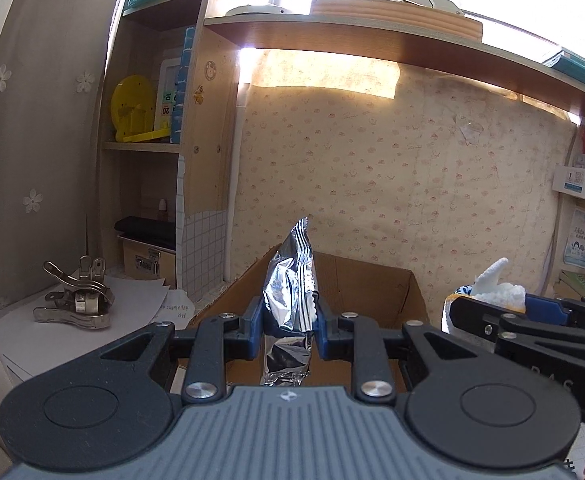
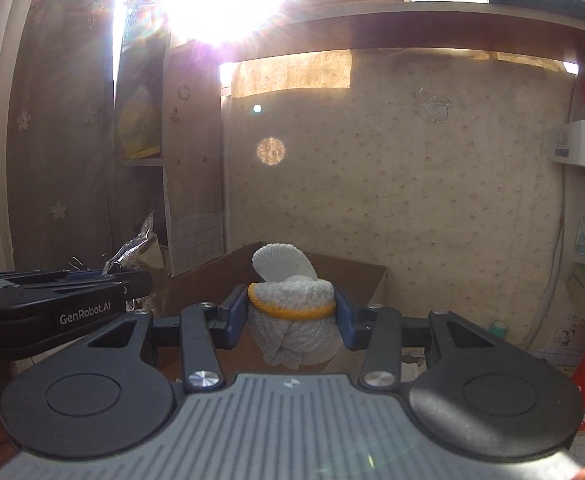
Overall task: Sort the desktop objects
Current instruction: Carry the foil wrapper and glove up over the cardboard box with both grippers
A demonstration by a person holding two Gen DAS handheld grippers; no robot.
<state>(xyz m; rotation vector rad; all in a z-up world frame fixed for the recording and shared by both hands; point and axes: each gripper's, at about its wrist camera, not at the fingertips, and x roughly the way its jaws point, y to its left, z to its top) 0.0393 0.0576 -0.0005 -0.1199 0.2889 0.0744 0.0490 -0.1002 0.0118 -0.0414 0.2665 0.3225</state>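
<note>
A: Left gripper (image 1: 288, 322): blue pads clamped on a crinkled silver foil snack packet (image 1: 290, 280). Packet stands upright between the jaws, its sealed top edge pointing up, its lower end hanging below the pads.

B: Position relative to the open brown cardboard box (image 1: 372, 284)?

A: Packet is held in front of the box, whose far wall shows behind it. Whether it is over the box opening I cannot tell.

B: Right gripper (image 2: 291, 318)?

A: Jaws part-way in, pressing both sides of a white knitted glove with a yellow cuff band (image 2: 292, 304). The glove is bunched, one rounded flap sticking up. The same box (image 2: 356, 276) lies behind it.

B: Relation of the two tools?

A: Side by side, near each other. Each shows at the edge of the other's view.

B: Surroundings?

A: Shiny metal clips (image 1: 78, 300) sit on white paper sheets (image 1: 132, 296) at left, apart from the box.
</note>
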